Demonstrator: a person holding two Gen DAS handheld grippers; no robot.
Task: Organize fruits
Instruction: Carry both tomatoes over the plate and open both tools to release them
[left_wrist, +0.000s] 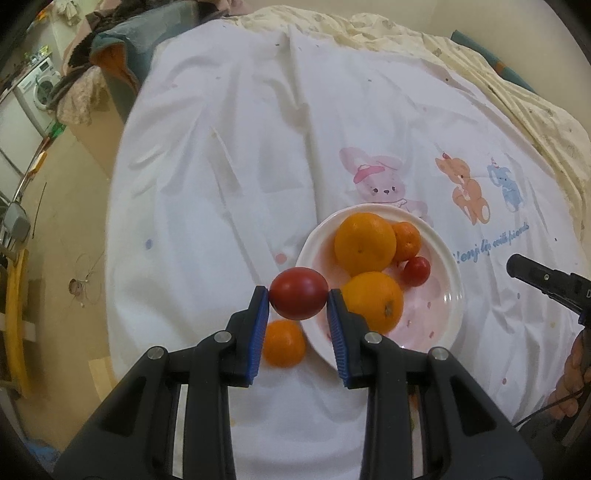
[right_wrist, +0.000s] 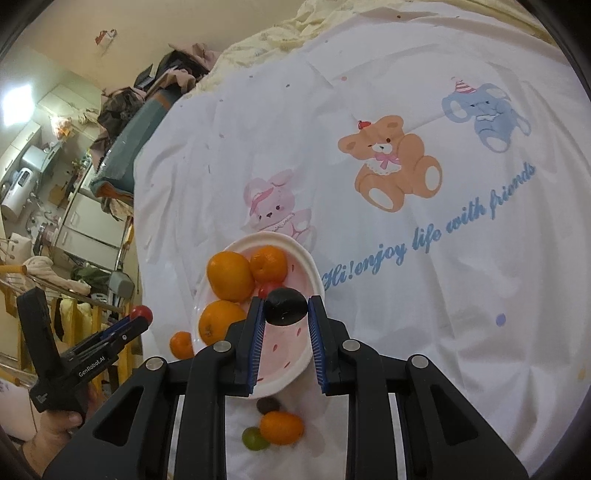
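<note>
My left gripper (left_wrist: 298, 297) is shut on a red tomato (left_wrist: 298, 293), held just over the left rim of the white plate (left_wrist: 448, 295). The plate holds two large oranges (left_wrist: 365, 243), a small mandarin (left_wrist: 407, 240) and a small red tomato (left_wrist: 416, 271). Another mandarin (left_wrist: 283, 343) lies on the cloth left of the plate. My right gripper (right_wrist: 286, 306) is shut on a dark, almost black round fruit (right_wrist: 286, 306) above the plate (right_wrist: 314, 273). In the right wrist view the left gripper (right_wrist: 138, 321) shows at the left with its tomato (right_wrist: 142, 313).
A white cloth with cartoon animals (right_wrist: 391, 166) covers the surface. Near my right gripper lie a mandarin (right_wrist: 281, 427), a green fruit (right_wrist: 253, 438) and a dark fruit (right_wrist: 267, 405). The cloth's left edge (left_wrist: 118, 221) drops to the floor. A hand (left_wrist: 572, 373) holds the right gripper.
</note>
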